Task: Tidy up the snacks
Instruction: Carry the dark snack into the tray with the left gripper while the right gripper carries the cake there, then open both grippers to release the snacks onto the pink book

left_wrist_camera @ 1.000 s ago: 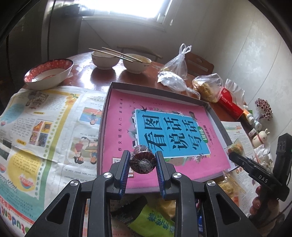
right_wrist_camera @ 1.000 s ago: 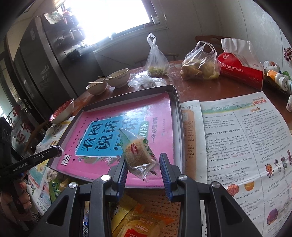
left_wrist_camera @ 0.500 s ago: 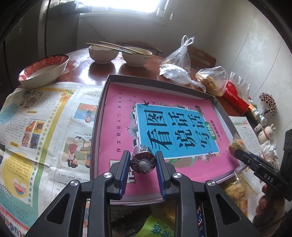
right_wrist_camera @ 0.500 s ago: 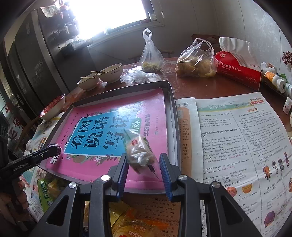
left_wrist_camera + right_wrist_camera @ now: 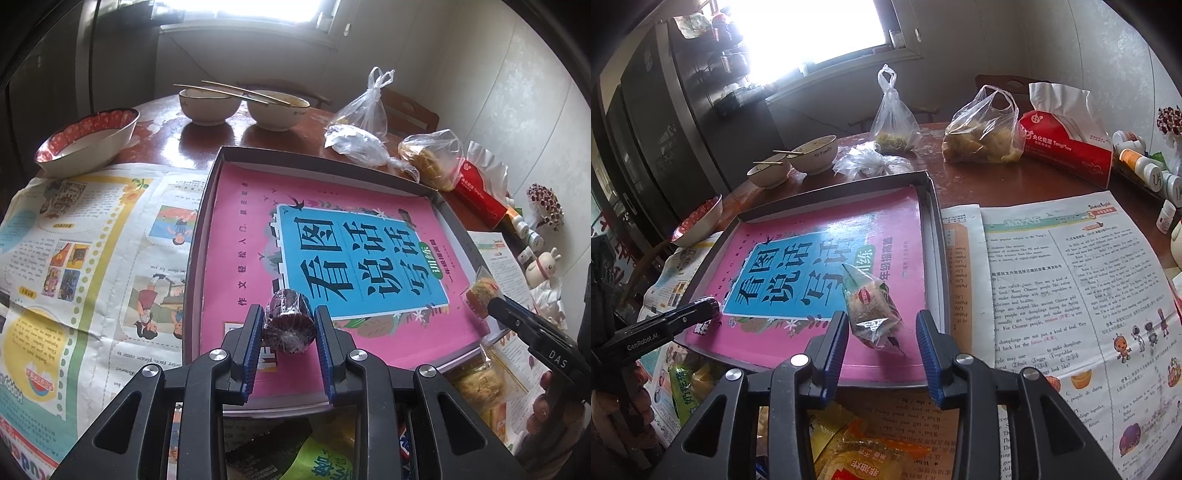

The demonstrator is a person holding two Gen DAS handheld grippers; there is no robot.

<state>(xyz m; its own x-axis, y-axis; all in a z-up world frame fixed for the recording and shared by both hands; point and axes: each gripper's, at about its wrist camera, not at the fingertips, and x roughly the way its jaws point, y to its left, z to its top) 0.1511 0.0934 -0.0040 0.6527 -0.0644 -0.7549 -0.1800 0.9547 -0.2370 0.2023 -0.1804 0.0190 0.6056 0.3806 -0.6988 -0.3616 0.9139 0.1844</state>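
A grey tray lined with a pink book lies on the table. My left gripper is shut on a round dark snack in clear wrap, held just over the tray's near left part. In the right wrist view it shows at the left. My right gripper hovers over the tray's near right corner with its jaws opening. A clear packet of crumbly tan snack sits between them on the book, with a gap to the right pad. That packet also shows in the left wrist view.
Newspaper covers the table on both sides of the tray. Loose snack packets pile up at the near edge. Behind the tray stand bowls with chopsticks, plastic bags, a red tissue pack and small bottles.
The right jaws have spread apart and the packet has slipped from their hold onto the pink book. The left gripper still holds the dark snack, hardly moved.
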